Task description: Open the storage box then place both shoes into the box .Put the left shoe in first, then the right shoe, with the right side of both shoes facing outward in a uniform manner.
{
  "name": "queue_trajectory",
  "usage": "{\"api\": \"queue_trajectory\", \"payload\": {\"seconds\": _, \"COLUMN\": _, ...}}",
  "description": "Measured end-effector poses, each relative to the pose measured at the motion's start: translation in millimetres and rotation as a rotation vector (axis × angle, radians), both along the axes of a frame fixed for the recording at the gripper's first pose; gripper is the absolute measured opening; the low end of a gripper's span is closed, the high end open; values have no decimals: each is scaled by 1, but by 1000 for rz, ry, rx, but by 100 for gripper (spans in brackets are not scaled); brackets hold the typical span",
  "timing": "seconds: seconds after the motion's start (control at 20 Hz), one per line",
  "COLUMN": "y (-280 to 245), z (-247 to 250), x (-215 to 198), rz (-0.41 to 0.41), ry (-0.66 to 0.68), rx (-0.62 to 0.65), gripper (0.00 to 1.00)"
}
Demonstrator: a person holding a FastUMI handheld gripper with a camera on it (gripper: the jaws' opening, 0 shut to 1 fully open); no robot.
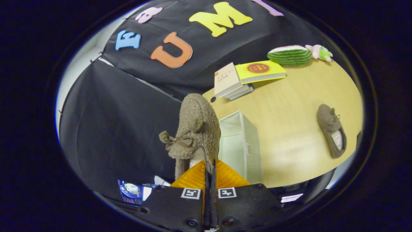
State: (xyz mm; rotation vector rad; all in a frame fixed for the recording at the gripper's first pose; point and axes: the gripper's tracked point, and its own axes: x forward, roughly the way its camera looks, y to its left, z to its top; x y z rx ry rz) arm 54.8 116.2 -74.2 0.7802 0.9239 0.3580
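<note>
The gripper (209, 169) is clamped on the heel rim of one fuzzy shoe (194, 129), carried in the air (toe pointing away). Just beyond stands the white storage box (239, 145) near the desk's (289, 129) near edge; whether it is open I cannot tell. The second shoe (331, 130) lies by the right edge. Neither shoe is boxed yet, I judge.

Tilted, high over table (289, 106)

Fuzzy brown shoe (196, 129) hangs toe-up beside the white storage box (239, 145) — its mate (332, 130) lies well apart on the counter.
</note>
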Motion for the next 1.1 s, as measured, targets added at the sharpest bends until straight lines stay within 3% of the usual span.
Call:
{"api": "queue_trajectory", "payload": {"seconds": 0.3, "y": 67, "z": -46, "x": 31, "rz": -37, "ry": 85, "rx": -49, "gripper": 6}}
{"api": "queue_trajectory", "payload": {"seconds": 0.55, "y": 86, "z": -110, "x": 31, "rz": -45, "ry": 205, "rx": -123, "gripper": 6}}
{"api": "queue_trajectory", "payload": {"seconds": 0.8, "y": 103, "z": -128, "x": 33, "rz": -26, "ry": 252, "rx": -118, "gripper": 7}}
{"api": "queue_trajectory", "payload": {"seconds": 0.85, "y": 104, "z": -127, "x": 34, "rz": -21, "ry": 246, "rx": -116, "gripper": 14}}
{"api": "queue_trajectory", "payload": {"seconds": 1.0, "y": 107, "z": -115, "x": 40, "rz": -21, "ry": 213, "rx": -66, "gripper": 23}}
{"api": "queue_trajectory", "payload": {"seconds": 1.1, "y": 109, "z": -105, "x": 42, "rz": 6, "ry": 171, "rx": -48, "gripper": 38}}
